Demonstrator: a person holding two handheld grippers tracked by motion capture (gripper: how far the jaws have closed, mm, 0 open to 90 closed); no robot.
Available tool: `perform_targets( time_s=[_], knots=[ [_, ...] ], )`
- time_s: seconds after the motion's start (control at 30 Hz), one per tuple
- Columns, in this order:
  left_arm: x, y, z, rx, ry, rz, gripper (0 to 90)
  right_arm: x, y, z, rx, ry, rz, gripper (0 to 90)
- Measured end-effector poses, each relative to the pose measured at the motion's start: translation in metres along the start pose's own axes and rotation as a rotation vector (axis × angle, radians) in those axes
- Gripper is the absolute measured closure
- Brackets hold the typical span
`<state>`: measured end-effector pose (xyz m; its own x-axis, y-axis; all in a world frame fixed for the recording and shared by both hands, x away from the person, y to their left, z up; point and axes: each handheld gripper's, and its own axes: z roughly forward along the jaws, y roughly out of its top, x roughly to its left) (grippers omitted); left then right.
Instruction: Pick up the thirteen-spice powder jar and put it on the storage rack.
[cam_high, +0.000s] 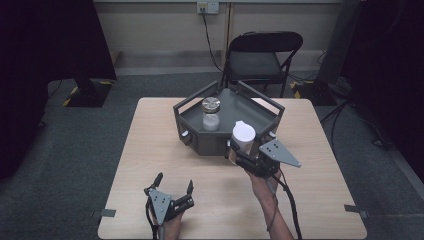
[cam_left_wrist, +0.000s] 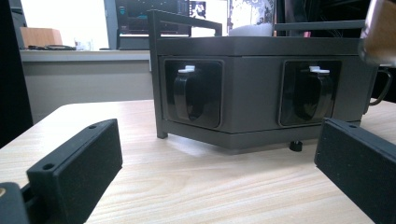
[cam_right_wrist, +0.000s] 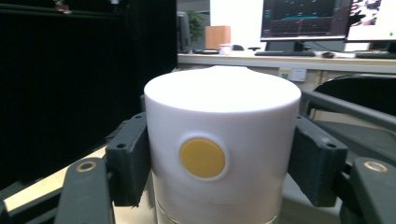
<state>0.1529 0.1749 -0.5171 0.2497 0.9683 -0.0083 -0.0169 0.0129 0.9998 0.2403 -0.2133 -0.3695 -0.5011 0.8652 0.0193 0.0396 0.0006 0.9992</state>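
Holding the white bottle (cam_high: 243, 135) in our right gripper (cam_high: 239, 152), we have it up off the table (cam_high: 150, 150), right at the front edge of the grey tray (cam_high: 192, 120). In the right gripper view the black pads (cam_right_wrist: 128, 156) press on both sides of the bottle (cam_right_wrist: 222, 149), just under its flat white top, beside the yellow dot (cam_right_wrist: 202, 157). So this gripper is pinching the bottle tight.

We think the bottle is hard and smooth, so it could slip. The sides are round, so a grip on the middle of the wall, like now, is best. We cannot tell if it is full or how heavy it is. It looks like a thing that could tip if we set it down crooked.

Our left gripper (cam_high: 174, 186) rests low near the front of the table. Its jaws are spread wide with nothing between them. They point at the tray's front wall (cam_left_wrist: 252, 98).

A small jar with a metal lid (cam_high: 210, 114) stands inside the tray.
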Motion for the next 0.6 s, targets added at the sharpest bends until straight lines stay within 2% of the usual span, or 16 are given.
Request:
perform_targets(
  time_s=[0.1, 0.3, 0.47, 0.6],
  knots=[
    [0.000, 0.000, 0.000, 0.000, 0.000, 0.000, 0.1, -0.002, 0.012, 0.008, -0.002, -0.025, 0.013, 30.0],
    [0.000, 0.000, 0.000, 0.000, -0.001, 0.000, 0.1, -0.003, 0.031, 0.029, -0.007, -0.076, -0.002, 30.0],
    [0.000, 0.000, 0.000, 0.000, -0.001, 0.001, 0.1, -0.005, 0.037, 0.049, -0.002, -0.113, 0.006, 30.0],
    [0.000, 0.000, 0.000, 0.000, -0.001, 0.000, 0.2, -0.010, 0.041, 0.066, 0.025, -0.135, 0.016, 29.9]
  ],
)
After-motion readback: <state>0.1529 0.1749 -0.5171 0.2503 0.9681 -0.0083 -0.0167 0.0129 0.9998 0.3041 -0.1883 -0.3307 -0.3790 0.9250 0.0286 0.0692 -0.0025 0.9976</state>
